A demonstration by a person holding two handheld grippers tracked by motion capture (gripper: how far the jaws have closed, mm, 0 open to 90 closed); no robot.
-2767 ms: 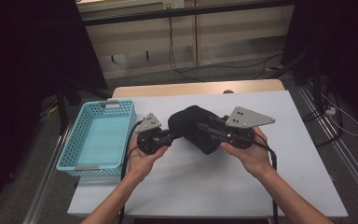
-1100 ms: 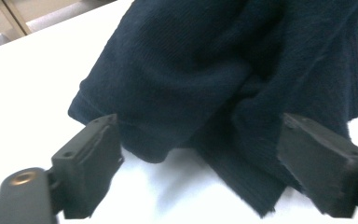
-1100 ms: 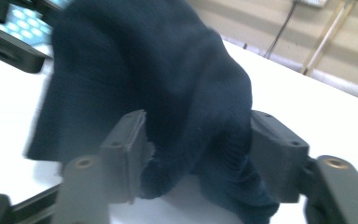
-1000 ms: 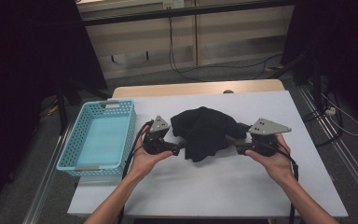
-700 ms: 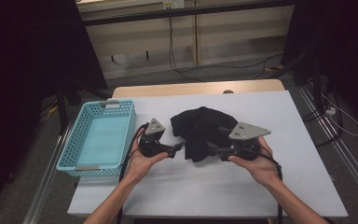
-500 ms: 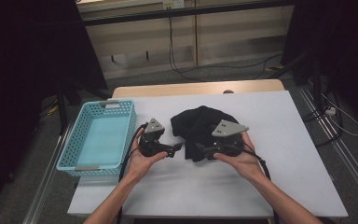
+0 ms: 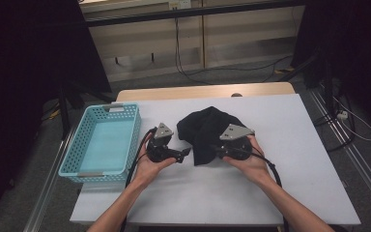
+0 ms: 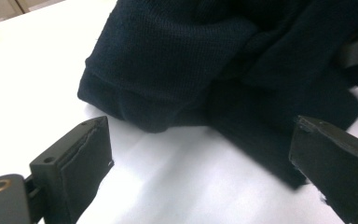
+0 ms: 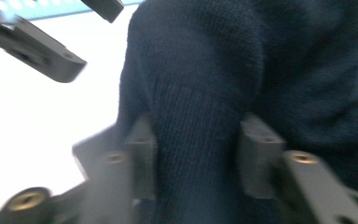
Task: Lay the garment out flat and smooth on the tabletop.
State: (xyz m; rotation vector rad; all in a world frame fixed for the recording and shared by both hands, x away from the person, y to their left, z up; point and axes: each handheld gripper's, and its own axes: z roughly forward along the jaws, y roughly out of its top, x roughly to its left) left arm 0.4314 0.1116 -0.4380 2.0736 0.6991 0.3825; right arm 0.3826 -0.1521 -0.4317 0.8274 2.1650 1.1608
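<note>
A black knit garment [image 7: 207, 128] lies bunched on the white table [image 7: 290, 193]. My left gripper [image 7: 186, 153] rests at the garment's left edge. In the left gripper view the left gripper [image 8: 200, 140] is open, with bare table between the jaws and the garment [image 8: 177, 70] just ahead. My right gripper [image 7: 211, 149] reaches into the garment's front right side. In the right gripper view the right gripper [image 9: 196, 140] has a thick fold of the garment [image 9: 261, 60] pinched between the jaws. That view is blurred. The left gripper's fingers [image 9: 51, 51] show at its upper left.
A light blue plastic basket [image 7: 70, 166] with nothing in it stands at the table's left edge. A wooden strip [image 7: 203, 92] borders the table's far side. Cables lie on the floor behind. White table surface stretches to the right and front.
My right gripper has moved left from the table's right side into the garment and closed on a fold. The left gripper has held its place beside the garment.
</note>
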